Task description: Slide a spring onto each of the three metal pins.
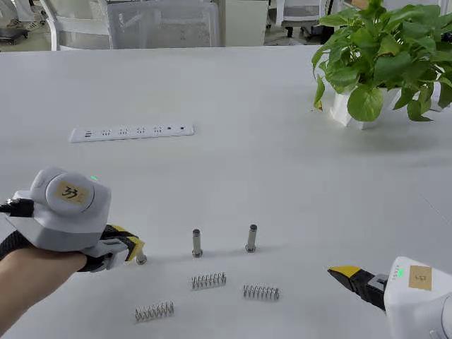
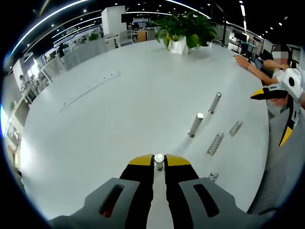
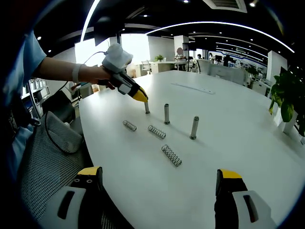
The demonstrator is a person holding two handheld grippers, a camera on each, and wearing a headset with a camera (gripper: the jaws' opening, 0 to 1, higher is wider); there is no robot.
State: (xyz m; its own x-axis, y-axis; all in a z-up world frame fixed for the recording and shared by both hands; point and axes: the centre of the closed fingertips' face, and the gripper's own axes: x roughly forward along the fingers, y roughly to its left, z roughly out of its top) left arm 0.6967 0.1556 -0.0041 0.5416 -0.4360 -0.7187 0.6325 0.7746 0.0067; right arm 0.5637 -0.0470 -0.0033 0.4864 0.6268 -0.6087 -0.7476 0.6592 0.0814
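Springs [image 1: 209,281]: all three lie loose on the table [image 1: 282,162], just in front of the pins [image 1: 197,242]; none threaded yet. Left gripper [image 1: 133,248] pinches the third pin [image 2: 158,162]. Right gripper [image 1: 345,272] jaws spread, empty. Whole task remains.

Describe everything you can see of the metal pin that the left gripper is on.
The pin is a short, shiny silver metal cylinder with a flat round top. It stands upright on the white table, bare, with nothing slid over it. The yellow-tipped jaws of the left gripper are closed on its upper end from both sides.
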